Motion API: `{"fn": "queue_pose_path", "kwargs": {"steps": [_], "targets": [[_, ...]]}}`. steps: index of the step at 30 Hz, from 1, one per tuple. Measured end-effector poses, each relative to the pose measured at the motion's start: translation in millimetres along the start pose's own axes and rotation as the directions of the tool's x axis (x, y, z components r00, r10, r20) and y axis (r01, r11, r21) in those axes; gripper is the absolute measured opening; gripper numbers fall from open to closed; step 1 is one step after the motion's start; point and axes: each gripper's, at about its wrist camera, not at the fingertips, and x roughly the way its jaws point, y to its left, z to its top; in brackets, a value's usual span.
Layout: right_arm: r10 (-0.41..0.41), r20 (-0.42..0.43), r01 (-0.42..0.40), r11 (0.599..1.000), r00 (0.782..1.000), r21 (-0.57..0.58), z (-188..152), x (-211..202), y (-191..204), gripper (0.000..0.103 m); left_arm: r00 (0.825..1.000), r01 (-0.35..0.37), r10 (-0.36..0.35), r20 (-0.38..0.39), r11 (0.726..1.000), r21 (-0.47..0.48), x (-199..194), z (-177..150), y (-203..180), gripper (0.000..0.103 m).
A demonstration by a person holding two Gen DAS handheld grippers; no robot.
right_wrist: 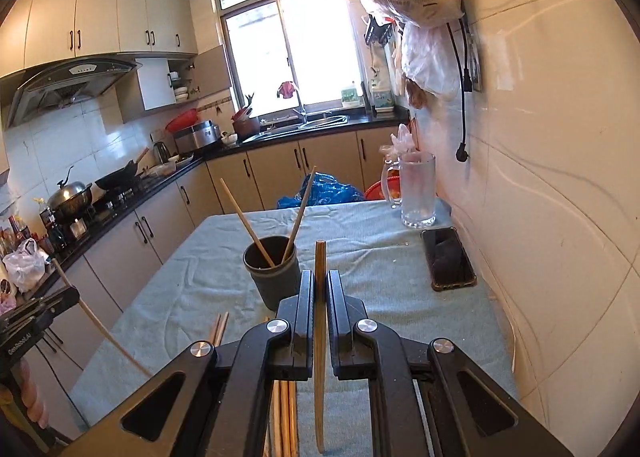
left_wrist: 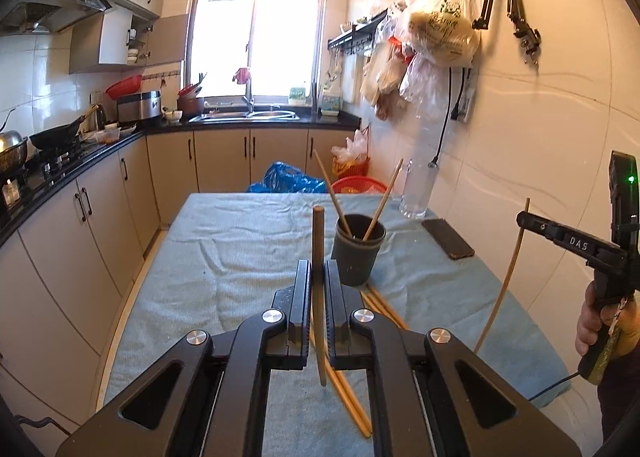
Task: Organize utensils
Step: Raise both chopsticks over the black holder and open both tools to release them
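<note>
My left gripper (left_wrist: 318, 266) is shut on one chopstick (left_wrist: 319, 233), which stands upright between the jaws just left of the dark cup (left_wrist: 357, 257). Two chopsticks (left_wrist: 382, 206) lean inside that cup. My right gripper (right_wrist: 320, 276) is shut on another chopstick (right_wrist: 320, 257), held upright just right of the cup (right_wrist: 275, 281). Each gripper shows in the other view: the right gripper (left_wrist: 524, 218) at the right edge, the left gripper (right_wrist: 70, 294) at the left edge. Several loose chopsticks (left_wrist: 346, 391) lie on the blue cloth (left_wrist: 224, 257) under the grippers.
A black phone (right_wrist: 450, 263) and a glass mug (right_wrist: 417, 189) sit along the table's right side by the tiled wall. Kitchen cabinets and a stove counter (left_wrist: 60, 165) run along the left. Plastic bags (left_wrist: 440, 29) hang from wall hooks above. A blue bag (left_wrist: 288, 179) lies beyond the table.
</note>
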Motion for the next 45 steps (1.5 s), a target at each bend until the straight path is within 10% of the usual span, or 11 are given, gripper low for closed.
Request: {"fn": "queue_pose_path", "kwargs": {"steps": [26,42,45], "targets": [[0.093,0.239,-0.129,0.982,0.967,0.140,135.8,81.2,15.7,0.007,0.994,0.071,-0.062,0.086,0.991,-0.109,138.3,164.3,-18.8,0.006],[0.042,-0.031,-0.034,0.972,0.999,0.232,95.6,211.8,-15.2,0.009,0.987,0.045,-0.064,-0.144,0.991,-0.130,234.8,131.5,-10.0,0.006],[0.047,-0.030,-0.038,0.968,0.998,0.248,95.3,208.0,-19.4,0.036,0.989,0.048,-0.063,-0.131,0.992,-0.121,220.3,132.0,-7.8,0.014]]}}
